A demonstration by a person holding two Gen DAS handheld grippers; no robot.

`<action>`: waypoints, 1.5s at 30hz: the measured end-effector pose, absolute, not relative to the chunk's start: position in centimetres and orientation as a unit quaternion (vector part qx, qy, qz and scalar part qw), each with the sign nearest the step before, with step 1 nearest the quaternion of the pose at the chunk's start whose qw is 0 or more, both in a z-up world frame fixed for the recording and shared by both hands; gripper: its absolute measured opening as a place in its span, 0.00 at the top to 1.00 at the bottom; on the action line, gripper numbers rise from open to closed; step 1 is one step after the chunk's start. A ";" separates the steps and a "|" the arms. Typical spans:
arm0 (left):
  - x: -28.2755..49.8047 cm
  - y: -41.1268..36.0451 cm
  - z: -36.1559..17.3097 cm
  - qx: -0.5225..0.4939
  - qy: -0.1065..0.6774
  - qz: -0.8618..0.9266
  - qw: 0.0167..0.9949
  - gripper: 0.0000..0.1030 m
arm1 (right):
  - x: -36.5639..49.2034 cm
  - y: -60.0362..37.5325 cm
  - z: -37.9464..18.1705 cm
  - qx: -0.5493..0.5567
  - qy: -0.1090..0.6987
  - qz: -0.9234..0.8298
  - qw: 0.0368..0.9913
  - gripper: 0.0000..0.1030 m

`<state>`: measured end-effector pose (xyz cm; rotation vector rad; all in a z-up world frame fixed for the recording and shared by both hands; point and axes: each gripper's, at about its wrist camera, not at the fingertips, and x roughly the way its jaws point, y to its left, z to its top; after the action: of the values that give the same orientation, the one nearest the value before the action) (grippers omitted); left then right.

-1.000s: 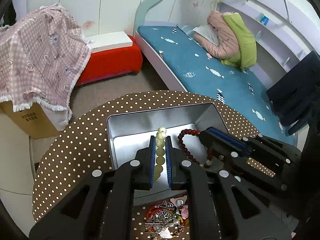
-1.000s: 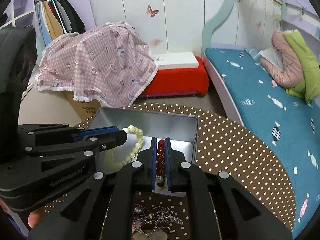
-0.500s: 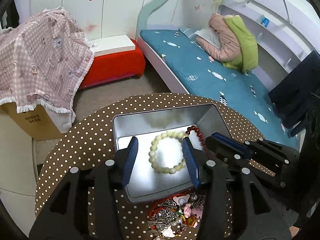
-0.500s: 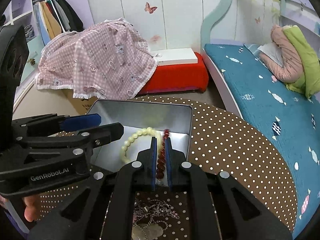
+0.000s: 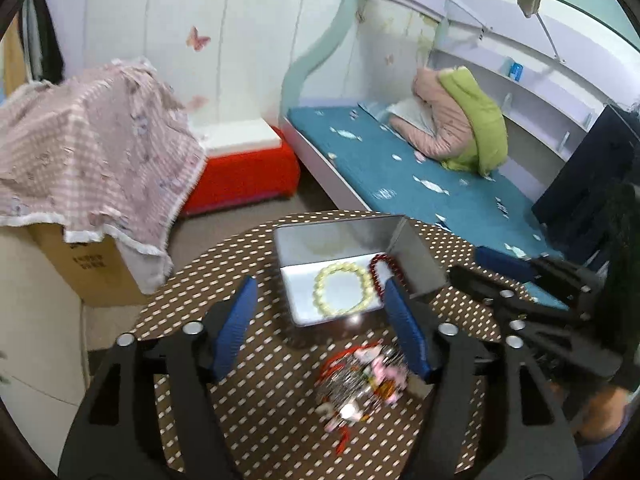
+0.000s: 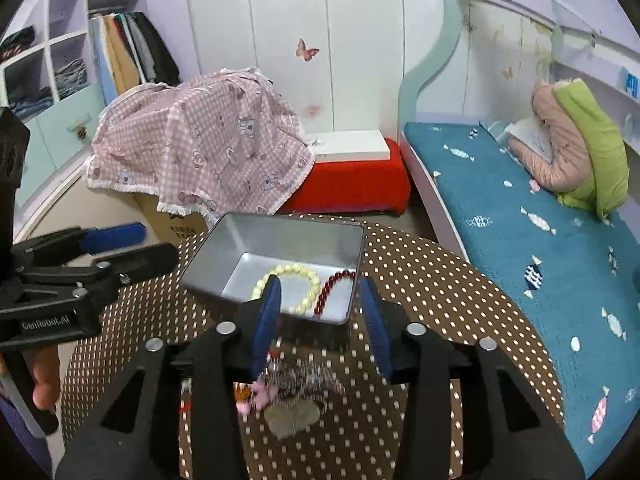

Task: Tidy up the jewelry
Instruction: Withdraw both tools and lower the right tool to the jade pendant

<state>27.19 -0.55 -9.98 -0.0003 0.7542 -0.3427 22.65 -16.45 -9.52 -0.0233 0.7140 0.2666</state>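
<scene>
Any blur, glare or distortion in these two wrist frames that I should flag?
Left wrist view: jewelry pile smeared by motion blur, pink cloth soft, tin sharper. Right wrist view: pile also blurred, cream bracelet and red bracelet crisp. Both views: strong fisheye bending, dark corners; no harsh glare.
</scene>
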 end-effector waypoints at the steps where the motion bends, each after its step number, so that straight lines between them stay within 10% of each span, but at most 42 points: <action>1: 26.2 -0.2 -10.2 0.008 0.361 -0.159 0.919 0.33 | 22.0 -16.5 -9.6 -0.020 0.347 0.127 0.929 0.58; 20: 20.5 -0.6 -18.0 0.033 0.407 -0.145 0.901 0.37 | 16.3 -17.3 -15.6 -0.015 0.388 0.121 0.914 0.50; 36: 21.3 -2.4 -20.1 0.040 0.432 -0.177 0.884 0.85 | 16.2 -17.7 -16.9 -0.009 0.398 0.123 0.909 0.49; 45: 20.6 -1.1 -18.4 0.012 0.414 -0.186 0.891 0.85 | 16.1 -17.6 -17.0 -0.010 0.402 0.123 0.907 0.48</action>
<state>20.63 -1.15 -18.45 0.0243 0.8590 -0.3864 16.14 -17.62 -16.99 -0.0201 0.8307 0.2534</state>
